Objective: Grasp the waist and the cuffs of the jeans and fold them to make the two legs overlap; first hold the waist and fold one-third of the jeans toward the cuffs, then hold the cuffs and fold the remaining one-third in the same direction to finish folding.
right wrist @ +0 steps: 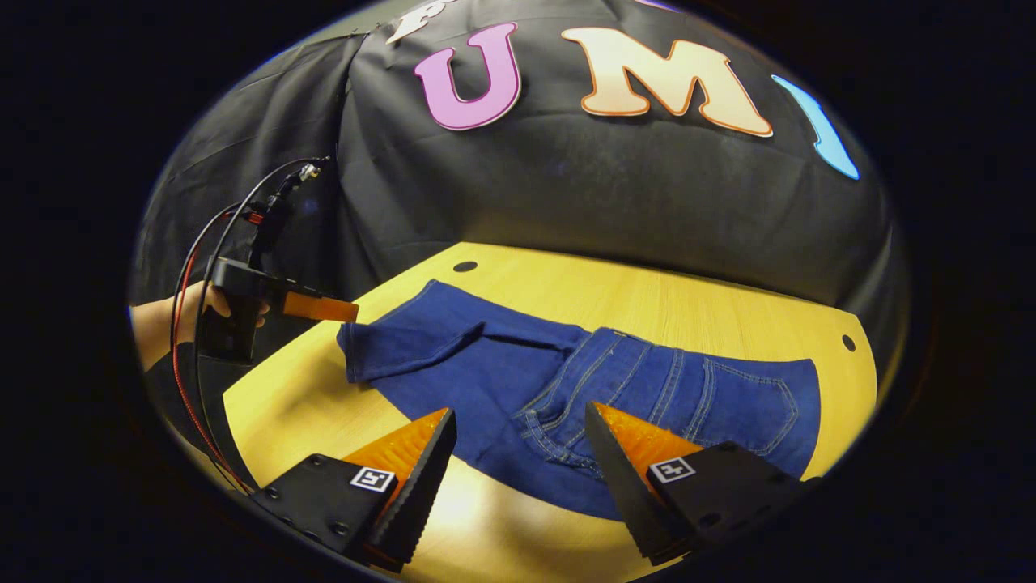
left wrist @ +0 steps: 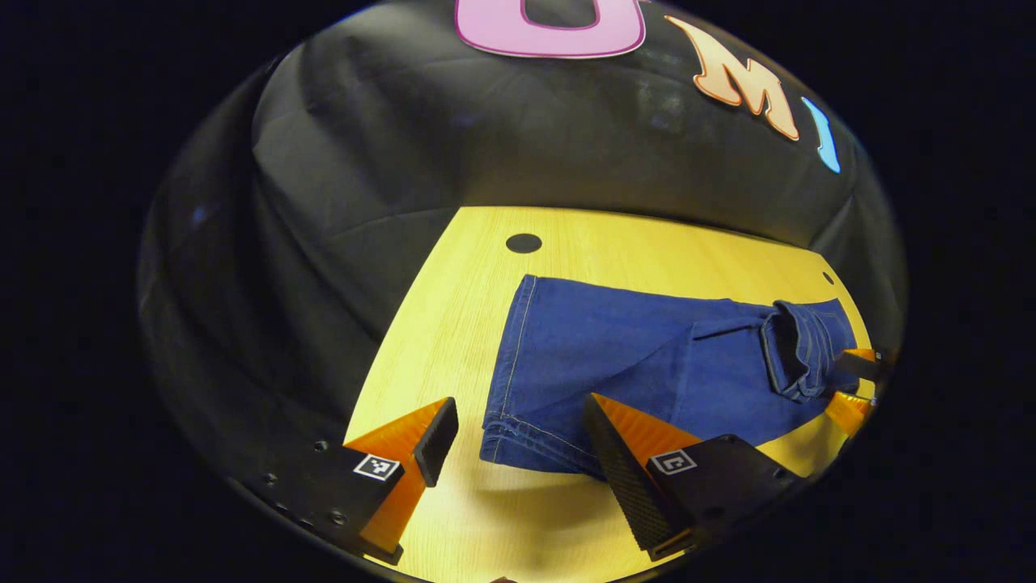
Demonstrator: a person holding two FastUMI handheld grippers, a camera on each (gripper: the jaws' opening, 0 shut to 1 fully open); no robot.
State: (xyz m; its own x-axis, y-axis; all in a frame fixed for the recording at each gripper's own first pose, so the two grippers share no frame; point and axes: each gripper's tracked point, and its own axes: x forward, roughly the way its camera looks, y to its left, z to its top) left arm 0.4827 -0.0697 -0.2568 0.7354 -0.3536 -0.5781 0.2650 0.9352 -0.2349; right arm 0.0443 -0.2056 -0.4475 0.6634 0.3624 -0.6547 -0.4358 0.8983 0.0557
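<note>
Blue jeans lie flat on the yellow wooden table, the legs stretched along it. In the left gripper view the cuff end is nearest, and my left gripper hovers open over it, one finger on each side of the hem. The waist is bunched at the far right, where the right gripper shows at the edge. In the right gripper view the jeans show back pockets and seams, and my right gripper stands open above the seat and waist. A hand holds the left gripper by the cuffs.
Black cloth walls the booth behind and beside the table. Dark round holes sit in the tabletop near its far corners. Red and black cables trail from the left gripper. Bare wood runs behind the jeans.
</note>
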